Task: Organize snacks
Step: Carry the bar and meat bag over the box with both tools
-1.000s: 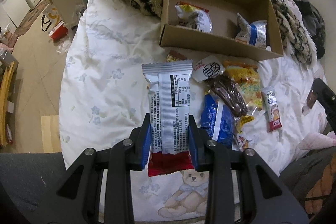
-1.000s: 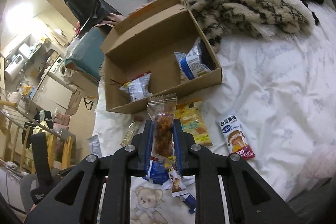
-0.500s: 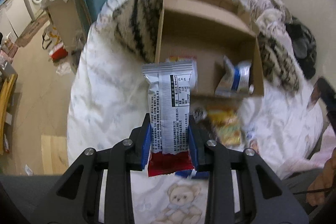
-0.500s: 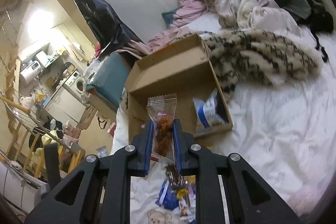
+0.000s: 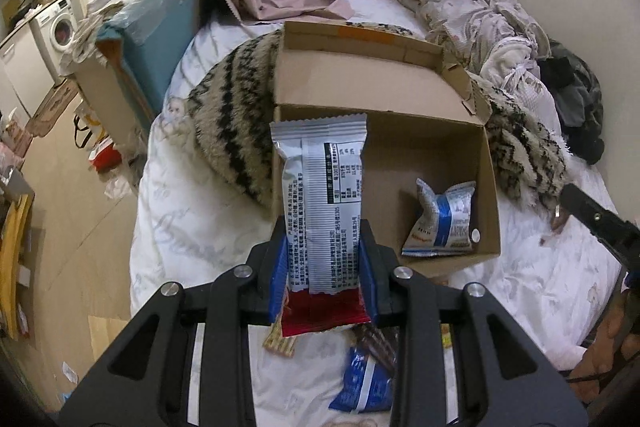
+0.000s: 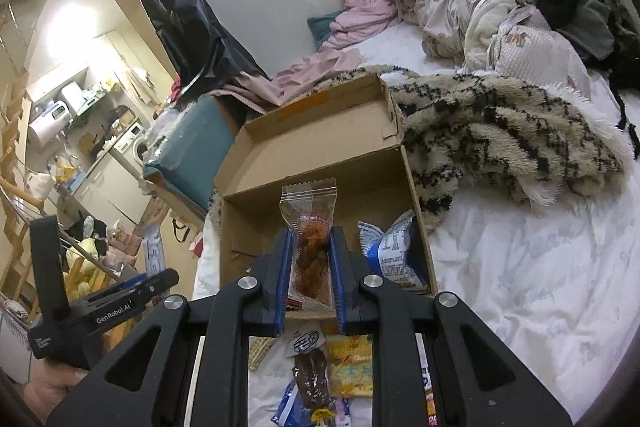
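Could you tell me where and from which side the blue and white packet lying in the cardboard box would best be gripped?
Probably from above, by the crimped top seal. The blue and white packet leans in the cardboard box corner, its seal uppermost and flat. The box walls block a sideways approach, and its puffed middle looks likely to slip.
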Tool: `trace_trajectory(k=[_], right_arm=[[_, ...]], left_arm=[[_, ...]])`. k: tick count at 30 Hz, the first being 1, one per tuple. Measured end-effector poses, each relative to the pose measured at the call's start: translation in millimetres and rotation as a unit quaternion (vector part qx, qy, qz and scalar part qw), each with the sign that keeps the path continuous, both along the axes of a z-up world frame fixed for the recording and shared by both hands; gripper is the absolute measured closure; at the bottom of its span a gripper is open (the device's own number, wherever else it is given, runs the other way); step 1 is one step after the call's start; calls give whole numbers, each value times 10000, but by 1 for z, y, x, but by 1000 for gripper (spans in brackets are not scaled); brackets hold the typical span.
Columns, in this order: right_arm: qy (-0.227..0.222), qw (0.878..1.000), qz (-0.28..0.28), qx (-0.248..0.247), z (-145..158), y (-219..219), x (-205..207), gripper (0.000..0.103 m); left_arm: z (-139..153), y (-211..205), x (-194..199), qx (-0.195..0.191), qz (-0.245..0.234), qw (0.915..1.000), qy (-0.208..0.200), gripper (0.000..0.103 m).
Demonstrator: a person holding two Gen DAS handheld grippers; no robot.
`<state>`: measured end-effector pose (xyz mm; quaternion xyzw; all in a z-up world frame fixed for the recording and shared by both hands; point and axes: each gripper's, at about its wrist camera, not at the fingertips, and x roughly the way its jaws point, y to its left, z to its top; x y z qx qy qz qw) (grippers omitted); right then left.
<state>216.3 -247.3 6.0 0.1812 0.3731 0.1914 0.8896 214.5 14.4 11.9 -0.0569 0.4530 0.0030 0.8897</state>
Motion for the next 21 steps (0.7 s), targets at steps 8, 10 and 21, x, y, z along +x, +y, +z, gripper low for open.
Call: trace_trajectory(k=[8,10,21], right_arm=[[271,9989,161,-361,-28,14,37,83],[420,9981,160,-417,-38,16,45,83],[918,9934,108,-676,-82,19,58,83]], left_arm=[[-26,-17,37,178,-152,9997,16,76],[-36,-19,43,207,-148,9997,-22,76],[-74,-18,59,262,-159,9995,124,76]])
